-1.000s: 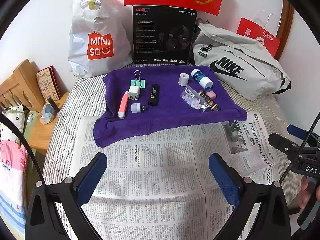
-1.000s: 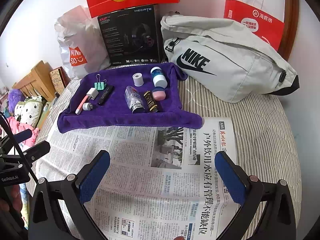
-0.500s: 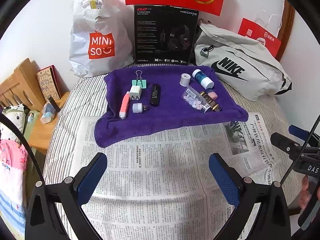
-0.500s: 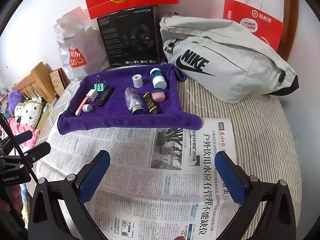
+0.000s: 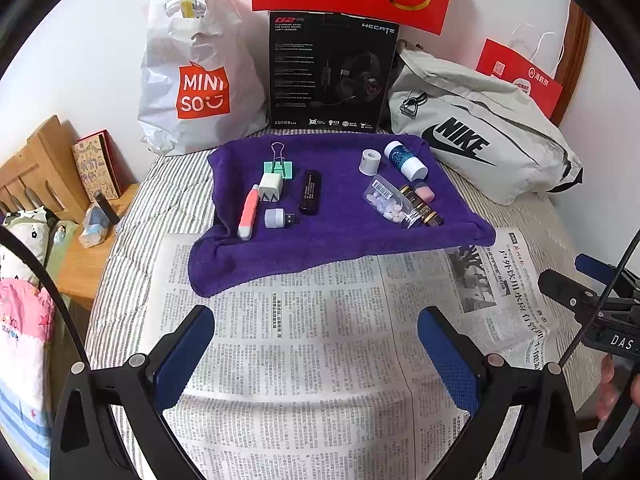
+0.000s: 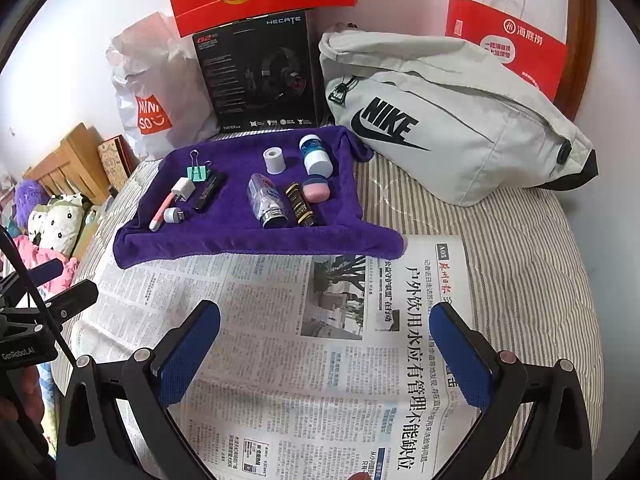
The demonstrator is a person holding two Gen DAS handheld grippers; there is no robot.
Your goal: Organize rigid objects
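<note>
Striped bed, newspaper (image 5: 312, 360) bare up front – both left gripper (image 5: 316, 344) and right gripper (image 6: 326, 338) spread wide, holding nothing, above it; small items crowd purple towel (image 5: 340, 236) beyond, bags behind.

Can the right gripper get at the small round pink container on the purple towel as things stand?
Probably yes. The right gripper is open over newspaper, and the small round pink container lies uncovered on the purple towel.

small rigid items (image 5: 312, 196), lying on purple towel (image 5: 344, 240)
</note>
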